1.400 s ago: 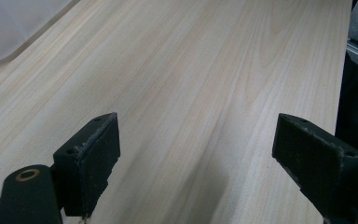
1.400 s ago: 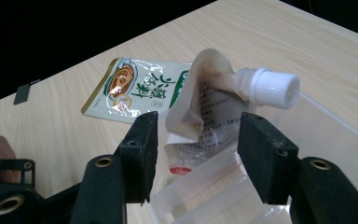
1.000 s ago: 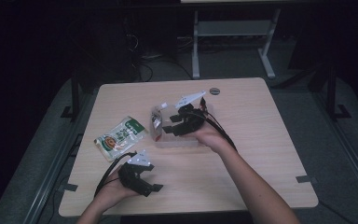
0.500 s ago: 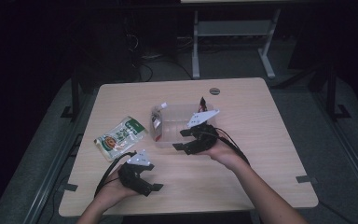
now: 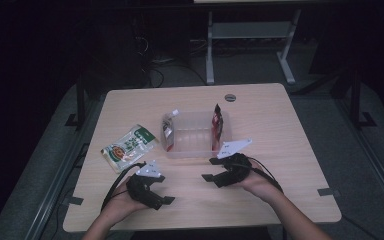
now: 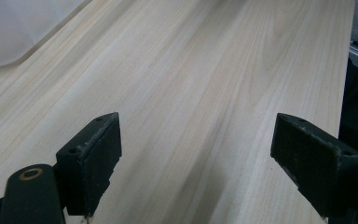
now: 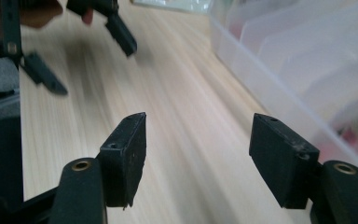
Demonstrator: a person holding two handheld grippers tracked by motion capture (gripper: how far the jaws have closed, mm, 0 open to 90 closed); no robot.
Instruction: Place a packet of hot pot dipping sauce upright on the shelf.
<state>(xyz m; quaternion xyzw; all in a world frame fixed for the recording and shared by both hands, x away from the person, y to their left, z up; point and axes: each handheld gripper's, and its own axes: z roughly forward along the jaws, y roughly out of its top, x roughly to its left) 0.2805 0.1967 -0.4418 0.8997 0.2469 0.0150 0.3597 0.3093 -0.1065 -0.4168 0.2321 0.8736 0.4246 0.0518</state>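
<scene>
Worktop (image 5: 290, 150) bare near front edge | right hand-held gripper (image 5: 213, 170) low beside clear bin (image 5: 192, 150), jaws just opening (nothing between) | left hand-held gripper (image 5: 166, 196) spread, level

high view looks down on the table (image 5: 280, 200); both gripper views skim its top closely beside the clear bin (image 5: 192, 135).

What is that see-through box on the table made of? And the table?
The box looks like thin clear plastic, a bit milky: you can see the packets inside through its walls. The table looks like pale wood or a wood-look coating: long grain lines run across its smooth, matte top.
</scene>
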